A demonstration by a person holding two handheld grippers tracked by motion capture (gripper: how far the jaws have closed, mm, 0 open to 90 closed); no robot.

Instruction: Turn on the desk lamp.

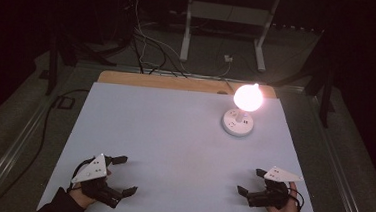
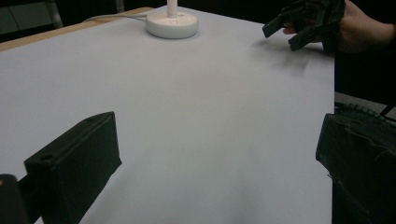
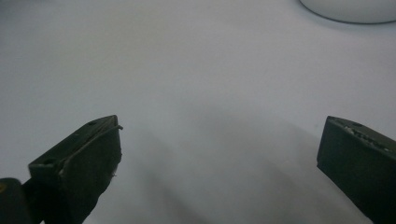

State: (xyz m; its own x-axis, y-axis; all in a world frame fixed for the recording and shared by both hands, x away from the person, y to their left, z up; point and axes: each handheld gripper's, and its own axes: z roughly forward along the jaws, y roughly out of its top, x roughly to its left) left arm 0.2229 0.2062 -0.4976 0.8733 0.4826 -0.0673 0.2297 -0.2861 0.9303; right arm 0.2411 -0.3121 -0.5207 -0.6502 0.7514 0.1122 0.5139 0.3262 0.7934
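A lit lamp with a glowing round bulb (image 1: 248, 96) stands on a round white base (image 1: 238, 122) at the back right of the white table (image 1: 173, 145). That base (image 2: 172, 24) also appears far off in the left gripper view, and its edge (image 3: 350, 11) at the top of the right gripper view. My left gripper (image 1: 125, 175) rests near the front left edge, jaws wide apart with nothing between them. My right gripper (image 1: 252, 181) sits near the front right edge, also open and empty. It appears as well in the left gripper view, as the other hand's gripper (image 2: 289, 32).
The room is dark beyond the table. A wooden strip (image 1: 187, 83) runs along the table's far edge. Cables (image 1: 145, 48) and a white metal stand (image 1: 227, 18) lie on the floor behind. A cord (image 2: 112, 17) leads away from the lamp base.
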